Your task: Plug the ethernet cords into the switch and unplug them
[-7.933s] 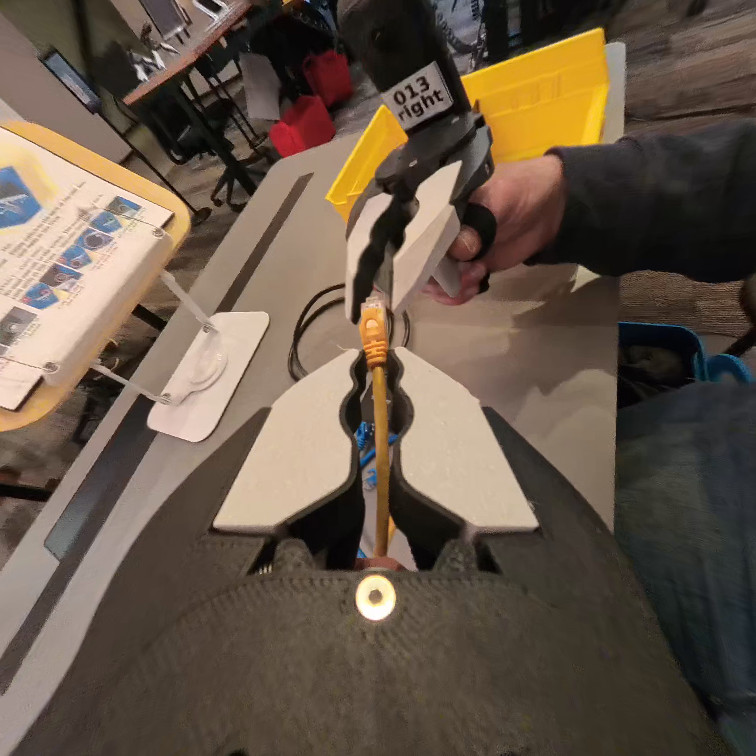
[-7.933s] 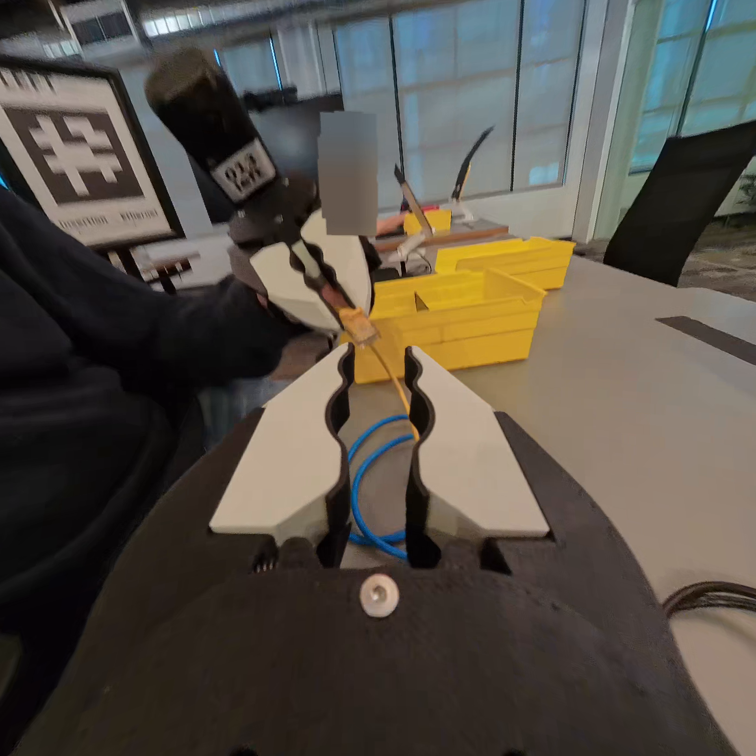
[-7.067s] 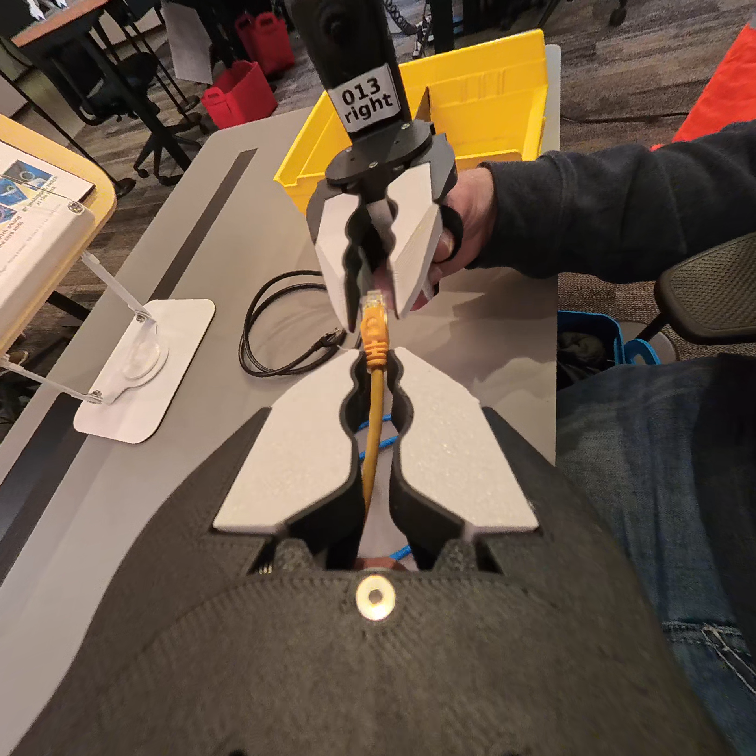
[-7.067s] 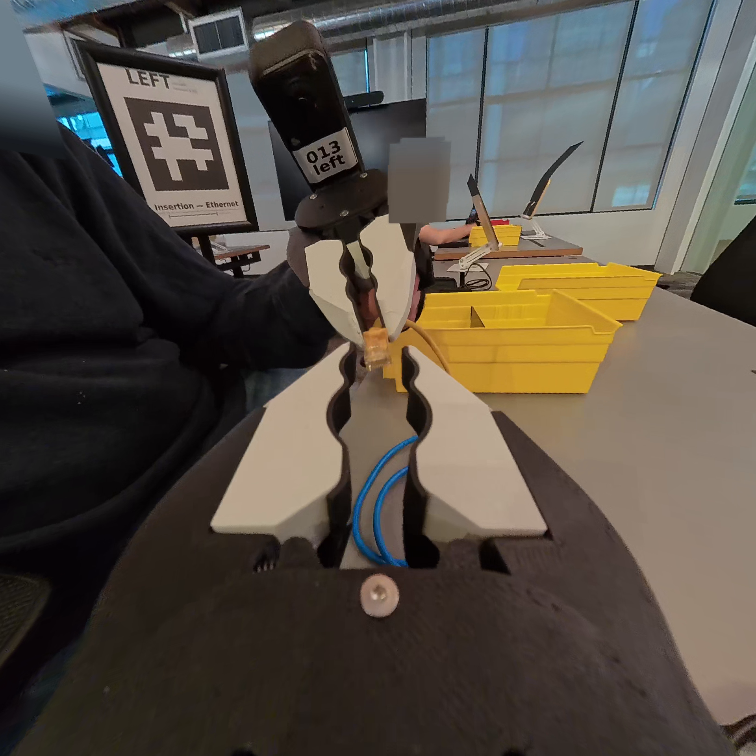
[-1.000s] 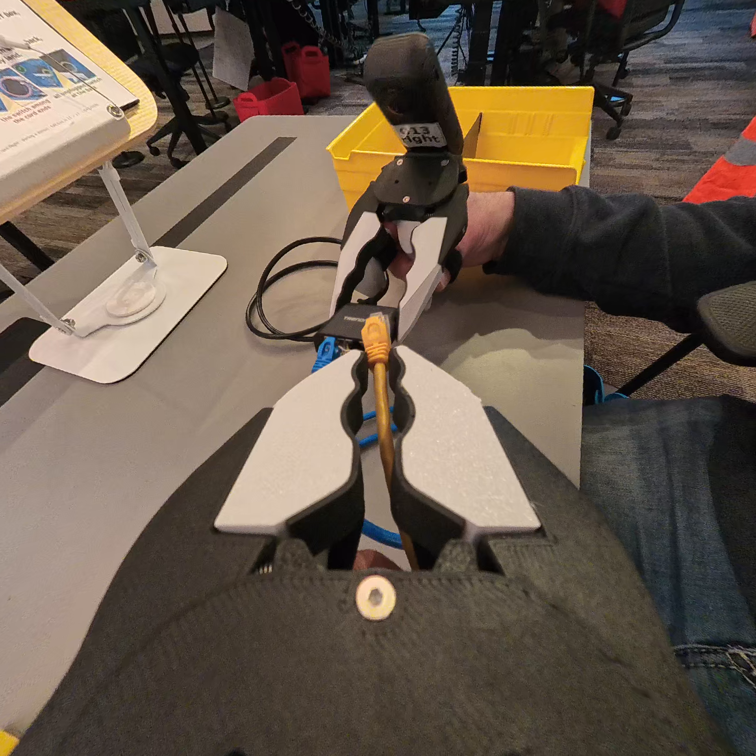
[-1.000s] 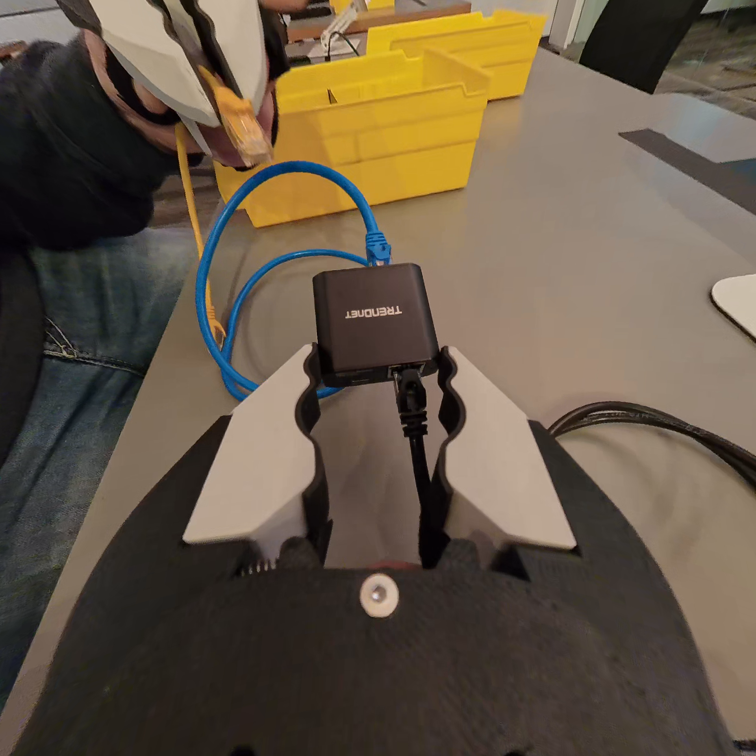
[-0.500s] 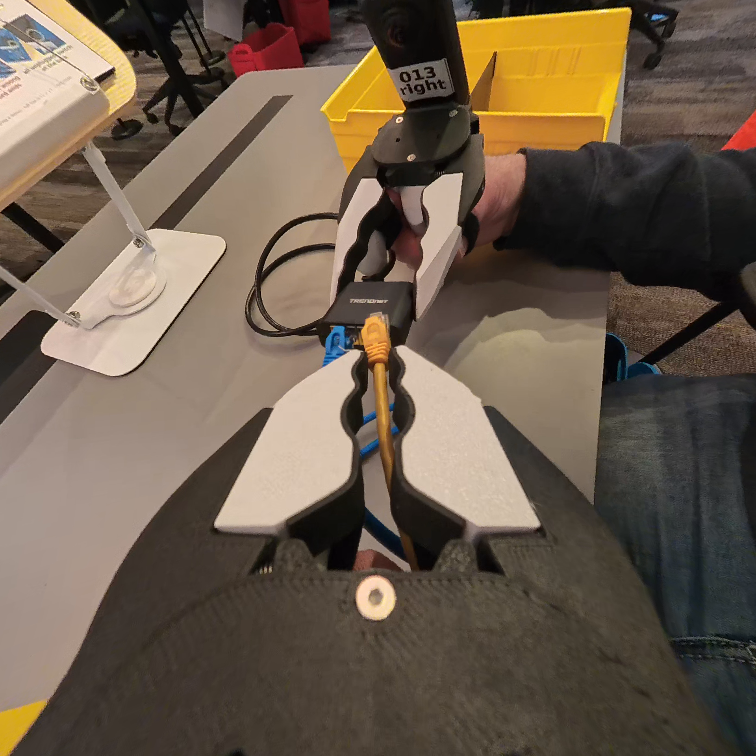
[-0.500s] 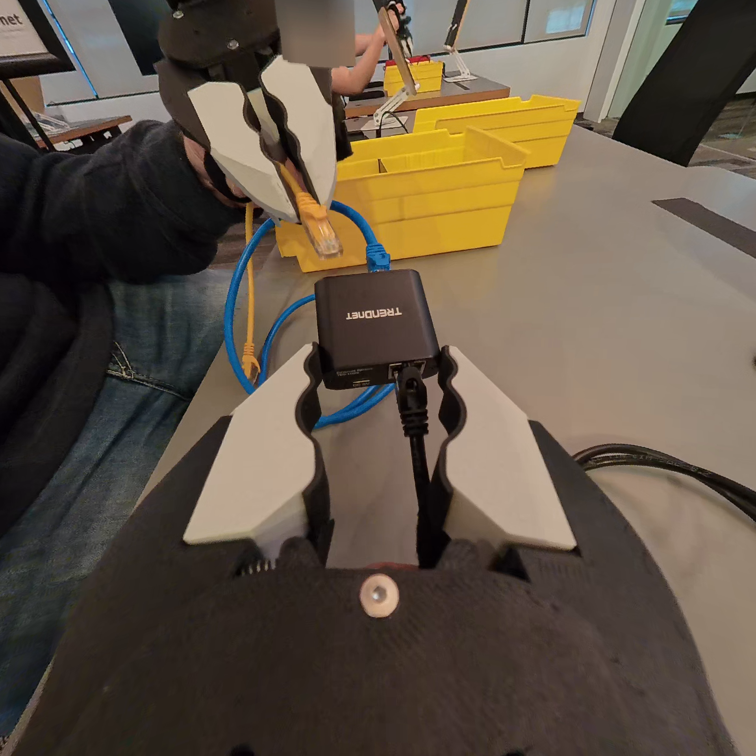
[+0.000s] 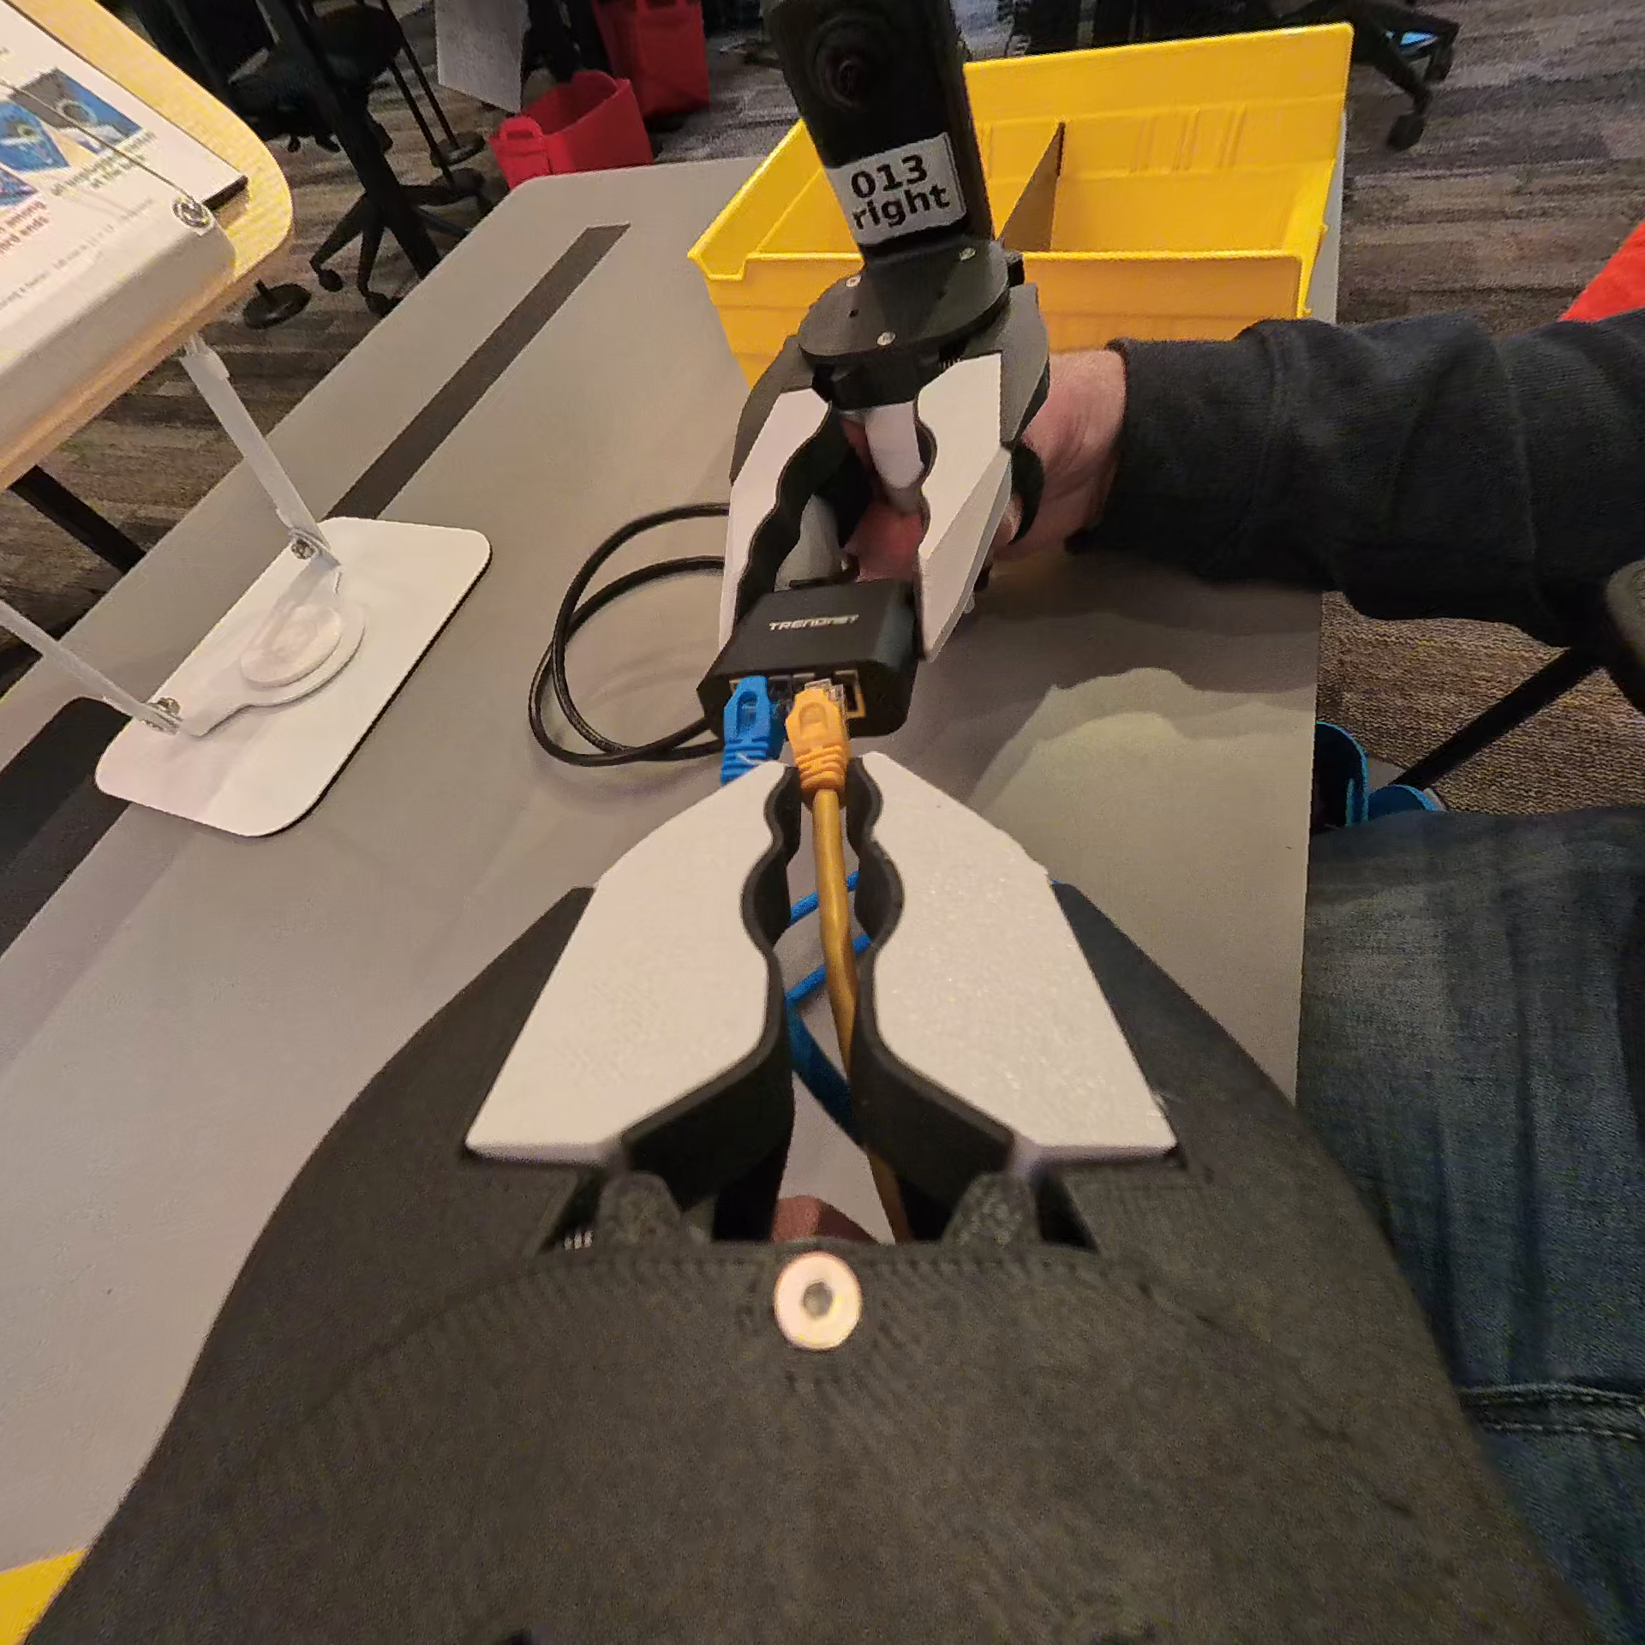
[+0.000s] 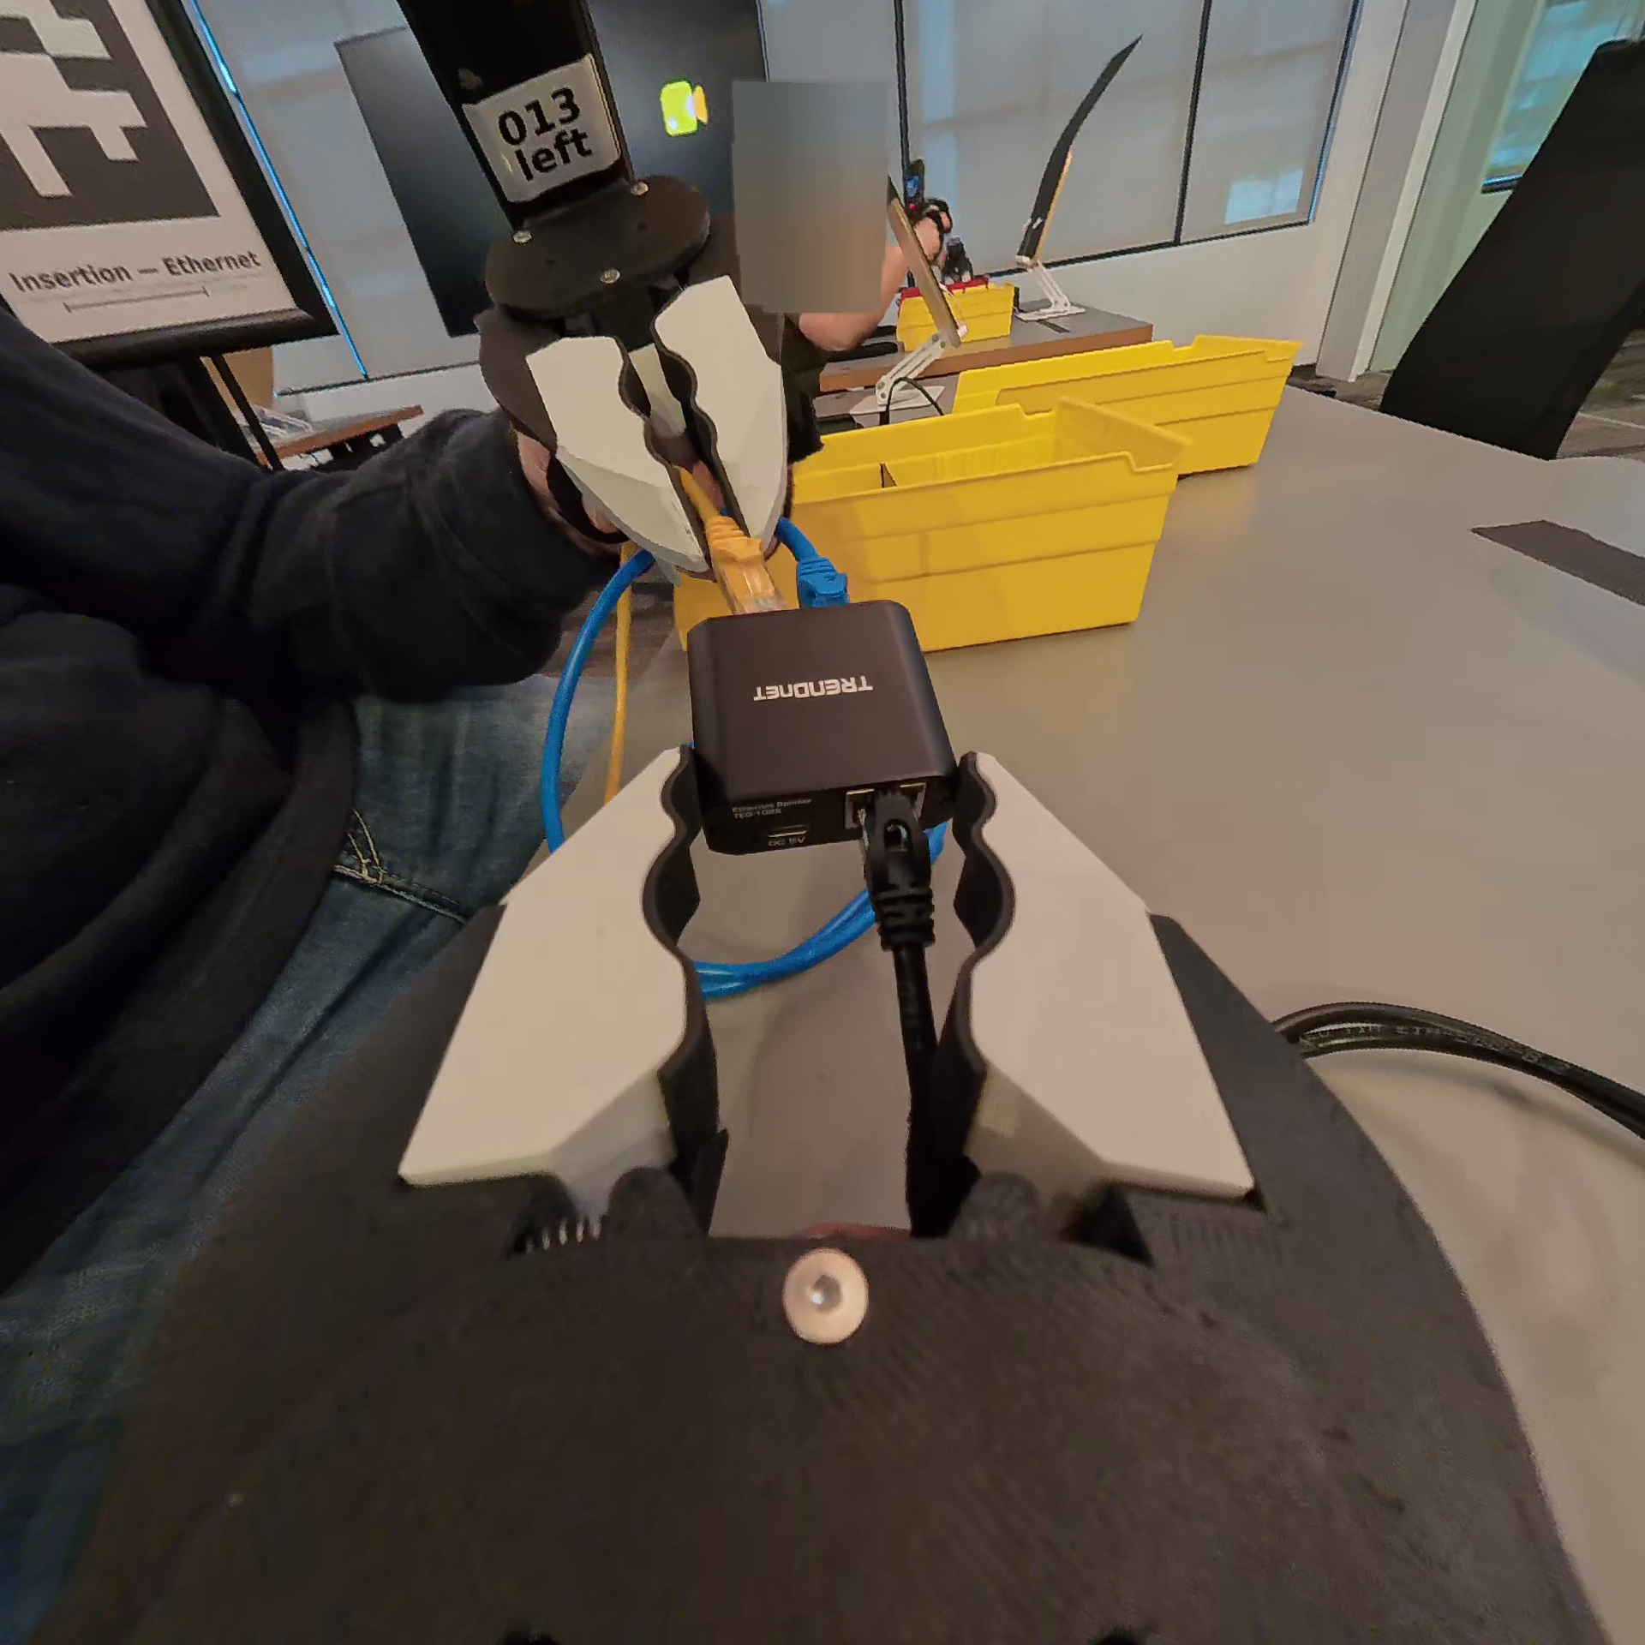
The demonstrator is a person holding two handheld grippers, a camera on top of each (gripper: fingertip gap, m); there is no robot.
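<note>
Ahead of our left gripper (image 9: pixel 817 779), clenched on the orange plug (image 9: pixel 819 725), the switch (image 9: pixel 823 654) had drawn close; our right gripper (image 10: pixel 823 788) braced it, so insertion looked imminent.

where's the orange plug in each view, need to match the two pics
Left wrist view: the orange plug sits just above centre, sticking out past the left gripper tips, right at the switch's port row, beside the blue plug.
Right wrist view: upper centre-left, pinched in the far gripper, above the switch's far edge.
Shared landmark: the black switch.
</note>
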